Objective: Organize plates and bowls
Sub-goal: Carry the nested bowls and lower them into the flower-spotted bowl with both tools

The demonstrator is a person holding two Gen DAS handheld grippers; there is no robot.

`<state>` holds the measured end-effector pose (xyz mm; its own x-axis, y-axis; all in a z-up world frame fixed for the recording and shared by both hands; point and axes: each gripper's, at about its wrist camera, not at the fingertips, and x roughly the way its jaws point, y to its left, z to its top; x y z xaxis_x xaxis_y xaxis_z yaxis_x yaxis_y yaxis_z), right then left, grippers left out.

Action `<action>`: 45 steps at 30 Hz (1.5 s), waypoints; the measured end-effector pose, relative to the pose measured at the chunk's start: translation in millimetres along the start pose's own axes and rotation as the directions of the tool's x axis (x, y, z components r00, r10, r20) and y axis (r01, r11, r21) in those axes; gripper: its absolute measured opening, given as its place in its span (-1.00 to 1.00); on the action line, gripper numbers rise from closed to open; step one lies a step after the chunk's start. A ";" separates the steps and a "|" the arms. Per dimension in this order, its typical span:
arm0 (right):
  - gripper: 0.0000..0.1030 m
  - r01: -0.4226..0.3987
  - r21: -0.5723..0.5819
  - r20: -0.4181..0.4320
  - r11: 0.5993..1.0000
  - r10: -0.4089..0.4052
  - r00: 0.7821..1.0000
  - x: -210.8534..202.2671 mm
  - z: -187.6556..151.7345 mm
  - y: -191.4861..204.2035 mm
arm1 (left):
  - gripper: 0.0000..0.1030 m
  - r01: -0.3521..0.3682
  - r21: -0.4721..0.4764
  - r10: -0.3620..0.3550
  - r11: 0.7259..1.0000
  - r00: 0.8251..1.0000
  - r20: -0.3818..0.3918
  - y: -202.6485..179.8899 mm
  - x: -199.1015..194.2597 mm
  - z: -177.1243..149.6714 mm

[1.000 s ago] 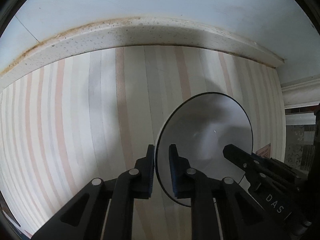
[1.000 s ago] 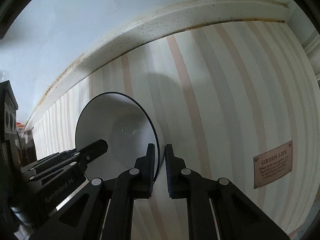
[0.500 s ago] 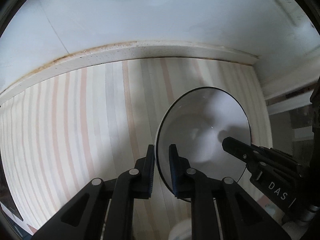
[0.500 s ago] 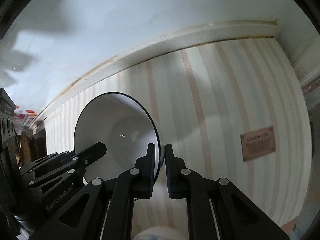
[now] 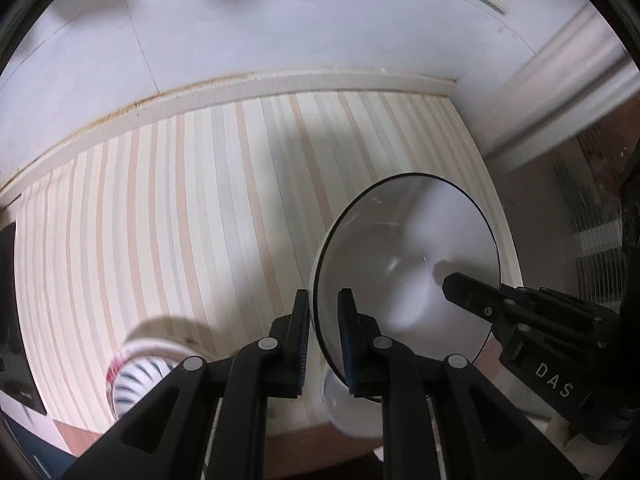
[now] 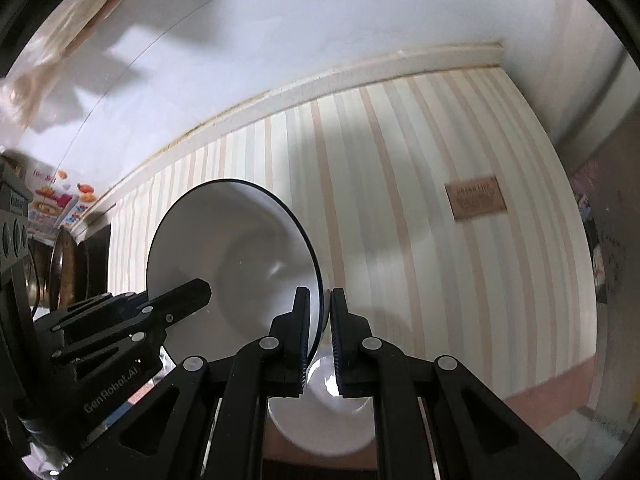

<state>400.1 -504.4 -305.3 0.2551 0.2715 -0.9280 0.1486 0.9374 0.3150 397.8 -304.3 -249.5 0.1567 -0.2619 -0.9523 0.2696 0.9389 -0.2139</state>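
Observation:
A white bowl with a thin black rim [image 5: 404,264] hangs in the air above the striped mat, held by both grippers. My left gripper [image 5: 323,320] is shut on its left rim. My right gripper [image 6: 320,320] is shut on its right rim, and the bowl also shows in the right wrist view [image 6: 236,264]. Each gripper's fingers show across the bowl in the other view. A white bowl [image 6: 324,412] sits below the held one, near the mat's front edge; it also shows in the left wrist view [image 5: 352,408]. A blue-and-white patterned bowl [image 5: 140,372] stands at the lower left.
A cream and tan striped mat [image 5: 200,220] covers the counter up to a white backsplash ledge [image 5: 280,84] and wall. A brown label [image 6: 476,198] lies on the mat at the right. A dark object [image 5: 16,320] sits at the left edge.
Both grippers have lifted the bowl up and back from the mat. More of the wall shows, and the two bowls near the front edge have come into view.

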 end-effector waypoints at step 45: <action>-0.70 0.034 0.100 -0.190 0.994 -0.015 0.982 52.2 -93.0 -44.0 | -0.77 -0.071 0.104 0.090 0.992 0.976 -0.197 -23.7 79.2 -82.5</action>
<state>318.1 -511.2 -386.1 0.0669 0.2941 -0.9534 0.2520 0.9196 0.3014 325.4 -328.9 -337.8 -0.0099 -0.1270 -0.9919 0.3552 0.9268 -0.1222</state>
